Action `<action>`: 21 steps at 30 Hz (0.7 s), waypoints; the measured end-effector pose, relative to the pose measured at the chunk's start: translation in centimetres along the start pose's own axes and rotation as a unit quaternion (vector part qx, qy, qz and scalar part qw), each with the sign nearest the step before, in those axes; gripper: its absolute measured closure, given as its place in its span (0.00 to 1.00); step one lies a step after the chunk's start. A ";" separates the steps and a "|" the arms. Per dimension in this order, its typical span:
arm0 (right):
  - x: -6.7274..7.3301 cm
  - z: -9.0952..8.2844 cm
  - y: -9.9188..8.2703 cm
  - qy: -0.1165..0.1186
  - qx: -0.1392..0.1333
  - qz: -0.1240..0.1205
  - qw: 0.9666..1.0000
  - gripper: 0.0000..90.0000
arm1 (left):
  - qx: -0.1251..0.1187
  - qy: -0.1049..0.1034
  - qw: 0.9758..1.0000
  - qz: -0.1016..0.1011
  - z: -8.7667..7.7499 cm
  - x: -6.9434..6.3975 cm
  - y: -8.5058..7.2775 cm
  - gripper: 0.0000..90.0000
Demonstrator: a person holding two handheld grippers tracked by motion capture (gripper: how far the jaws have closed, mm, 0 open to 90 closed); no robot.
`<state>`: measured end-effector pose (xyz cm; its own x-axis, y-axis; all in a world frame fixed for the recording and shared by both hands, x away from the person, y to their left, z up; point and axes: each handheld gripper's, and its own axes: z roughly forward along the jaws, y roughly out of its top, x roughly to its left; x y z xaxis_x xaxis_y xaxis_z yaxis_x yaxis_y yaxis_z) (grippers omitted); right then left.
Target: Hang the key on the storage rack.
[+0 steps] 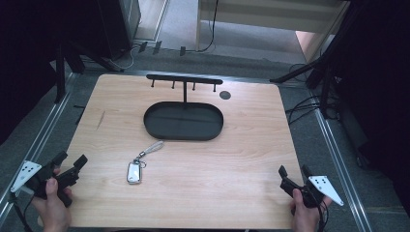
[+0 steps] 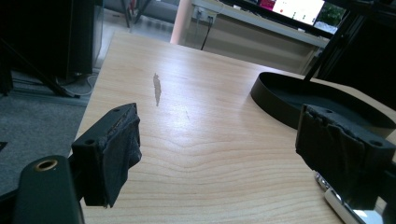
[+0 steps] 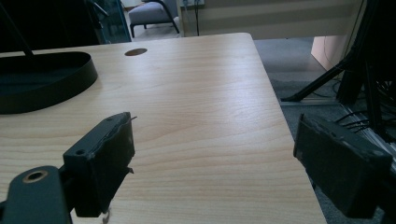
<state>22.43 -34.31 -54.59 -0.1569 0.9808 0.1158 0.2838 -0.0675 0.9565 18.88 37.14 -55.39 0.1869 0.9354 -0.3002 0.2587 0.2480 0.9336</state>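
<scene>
Guessing key fob (image 1: pixel 134 172) is light, rigid, slippery; pinch its sides or strap (image 1: pixel 152 148); left gripper (image 1: pixel 71 163) and right gripper (image 1: pixel 294 172) both spread, empty.

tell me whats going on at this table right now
A person sits at a wooden table with a two-jaw gripper in each hand. The left gripper and the right gripper both rest near the table's front corners, jaws open and holding nothing. A silver car key fob on a strap lies loose on the table, nearer the left gripper. Behind it stands a black oval tray with a hook rack rising from it. Nothing hangs on the hooks yet.
</scene>
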 end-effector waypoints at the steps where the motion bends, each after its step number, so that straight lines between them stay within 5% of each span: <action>1: 0.1 0.0 0.0 0.000 0.002 -0.002 1.000 0.14 | 0.013 -0.006 1.000 0.008 0.2 -0.1 0.1 0.16; 12: 0.2 0.0 0.0 0.001 0.005 0.000 1.000 0.14 | 0.060 -0.011 0.996 0.063 1.0 -1.7 0.8 0.16; 21: 0.3 0.0 0.0 -0.001 0.009 -0.004 1.000 0.14 | 0.094 -0.057 0.992 0.070 2.1 -4.1 2.7 0.16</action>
<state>22.37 -34.05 -54.57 -0.1577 0.9816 0.1079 0.2989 -0.0567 0.9526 20.80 33.43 -52.01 0.3360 0.9201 -0.2012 0.3923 0.0575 0.9181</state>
